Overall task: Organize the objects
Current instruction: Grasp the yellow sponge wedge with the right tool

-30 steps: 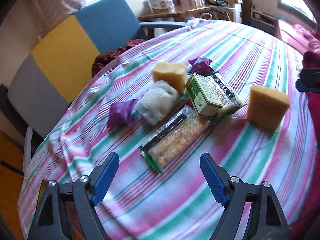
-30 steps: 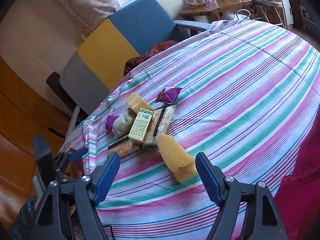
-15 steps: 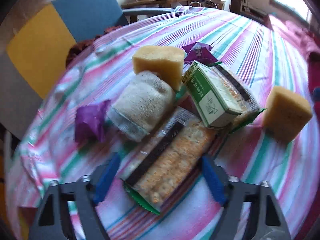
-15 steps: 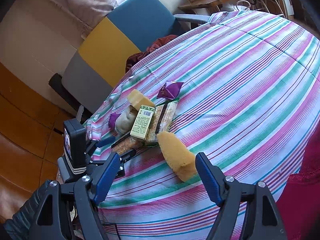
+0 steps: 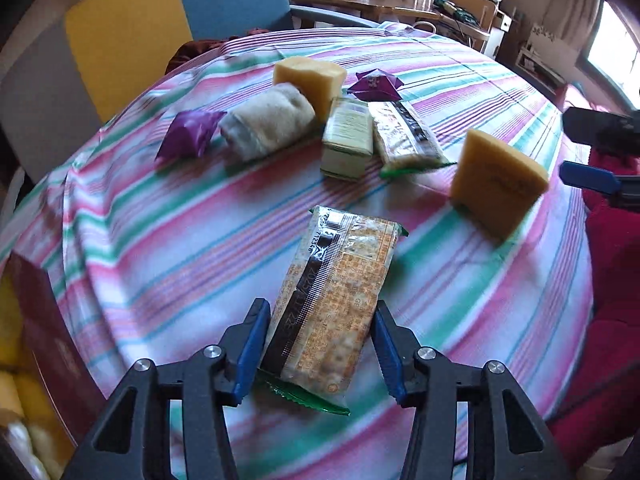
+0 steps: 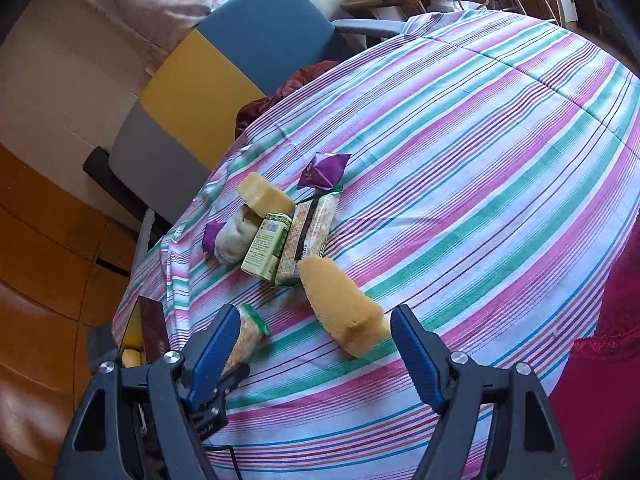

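My left gripper (image 5: 318, 350) is shut on a cracker packet (image 5: 336, 300) and holds it above the striped tablecloth (image 5: 180, 248); the packet also shows in the right wrist view (image 6: 248, 332). On the cloth lie a second cracker packet (image 5: 404, 136), a green carton (image 5: 348, 136), a rolled grey sock (image 5: 268, 124), two purple wrappers (image 5: 188, 132) (image 5: 376, 84) and two yellow sponges (image 5: 312, 80) (image 5: 496, 184). My right gripper (image 6: 312, 356) is open, just short of the near sponge (image 6: 340, 304).
A dark red box (image 5: 44, 328) with yellow things inside sits at the table's left edge, also in the right wrist view (image 6: 150, 332). A blue, yellow and grey chair (image 6: 224, 64) stands behind the table. A red cloth (image 5: 616, 280) lies at the right.
My left gripper closed on the near cracker packet and pulled it back from the pile toward the table's edge. My right gripper stayed open near the sponge.
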`<state>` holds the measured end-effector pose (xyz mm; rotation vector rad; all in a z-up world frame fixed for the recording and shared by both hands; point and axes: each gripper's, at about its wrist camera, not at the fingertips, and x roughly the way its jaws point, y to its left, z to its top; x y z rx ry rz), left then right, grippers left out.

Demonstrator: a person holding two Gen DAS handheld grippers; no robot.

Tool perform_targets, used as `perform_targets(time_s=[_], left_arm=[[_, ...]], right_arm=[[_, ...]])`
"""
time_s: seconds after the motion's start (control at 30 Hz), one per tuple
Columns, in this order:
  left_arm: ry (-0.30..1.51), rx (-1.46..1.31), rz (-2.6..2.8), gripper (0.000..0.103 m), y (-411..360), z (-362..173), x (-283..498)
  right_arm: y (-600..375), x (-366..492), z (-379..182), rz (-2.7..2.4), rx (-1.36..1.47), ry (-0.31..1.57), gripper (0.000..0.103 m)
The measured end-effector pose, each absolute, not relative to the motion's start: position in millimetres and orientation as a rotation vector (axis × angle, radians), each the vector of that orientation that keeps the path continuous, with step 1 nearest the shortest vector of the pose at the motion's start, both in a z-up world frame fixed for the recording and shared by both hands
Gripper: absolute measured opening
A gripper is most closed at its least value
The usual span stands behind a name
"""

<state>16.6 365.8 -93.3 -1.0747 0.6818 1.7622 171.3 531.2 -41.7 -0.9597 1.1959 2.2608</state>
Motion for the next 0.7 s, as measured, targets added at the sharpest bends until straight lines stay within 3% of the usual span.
perform_targets(time_s=[0.27,0.5,0.57,0.6,0.63,0.7], left_arm=[[0.599,-1.099,1.759,0.063,353,-92,17],[0.639,-1.046,1.768,0.063,353,-87,17],[0.645,-1.036,1.763,0.063,354,-87,18],[0.647,-1.039,1.757,0.063,355,-89,17],[0.644,-1.047,1.751,0.061,355,-90,17],[0.635,-1.071,1.741,0.058,356,-95,16]], right_arm=[[530,148,-50,2.191,-1.148,1.089,0.079],[532,120,-56,2.149,-1.286,0.923,0.079],[529,115,-60,2.152,-1.313,0.872,0.071],[527,114,-63,2.149,-1.330,0.843,0.051],[526,113,-67,2.136,-1.352,0.836,0.040],[524,112,-71,2.130,-1.377,0.832,0.038]])
